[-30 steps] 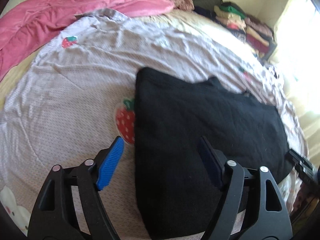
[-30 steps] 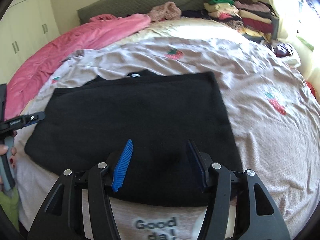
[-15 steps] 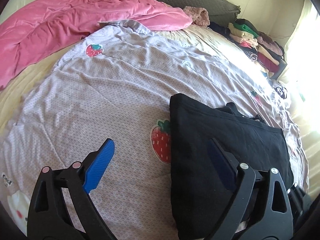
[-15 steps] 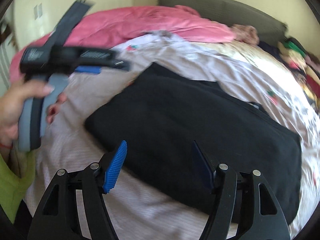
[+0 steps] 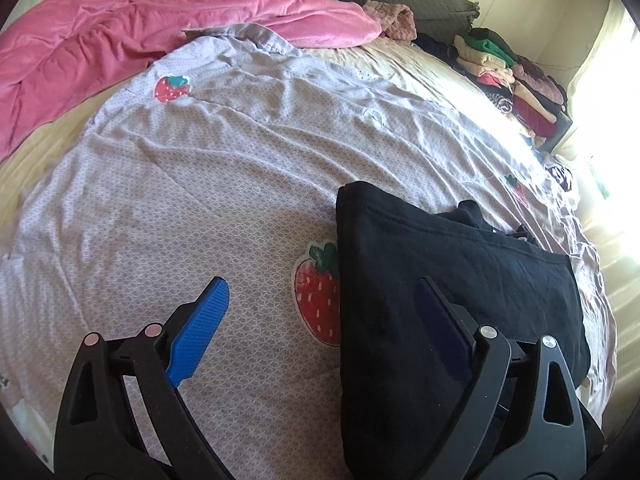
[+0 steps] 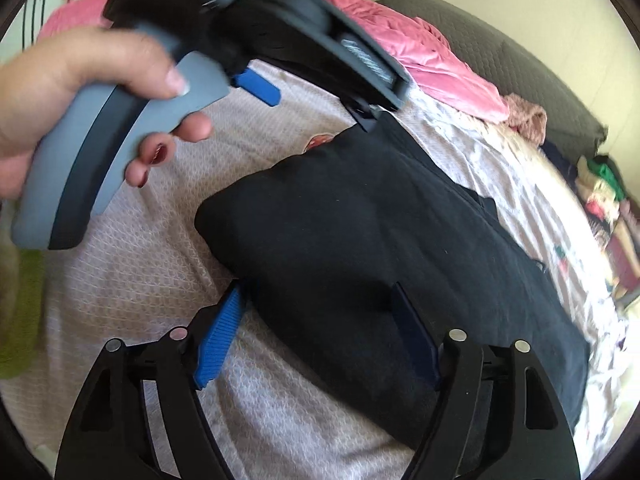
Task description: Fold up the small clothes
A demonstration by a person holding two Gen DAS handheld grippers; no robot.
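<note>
The left tool (image 5: 320, 312) hangs over the bed with its 2 blue fingers (image 5: 198, 332) spread wide and nothing between them. Its right finger sits above the near left edge of the folded black garment (image 5: 452, 292), while its left finger is over the bare lilac sheet (image 5: 180, 200). A printed strawberry (image 5: 316, 300) on that sheet lies straight ahead between the 2 fingers, its right side tucked under the garment's edge.

The right tool (image 6: 320, 328) is also spread wide and holds nothing. The garment's near corner (image 6: 360, 240) runs between its fingers: the left finger is just beside the rounded folded end, and the right finger is over the dark cloth. Whether either finger touches the fabric I cannot tell. From here the garment stretches ahead and off to the right as 1 flat folded slab on the sheet.

Ahead and to the left of the right tool, a hand (image 6: 80, 92) grips the grey handle of the left tool, blurred in this view.

Far ahead of both tools lie a rumpled pink blanket (image 5: 160, 20) and a grey headboard (image 6: 520, 64). A stack of folded clothes (image 5: 508, 76) sits far ahead to the right.
</note>
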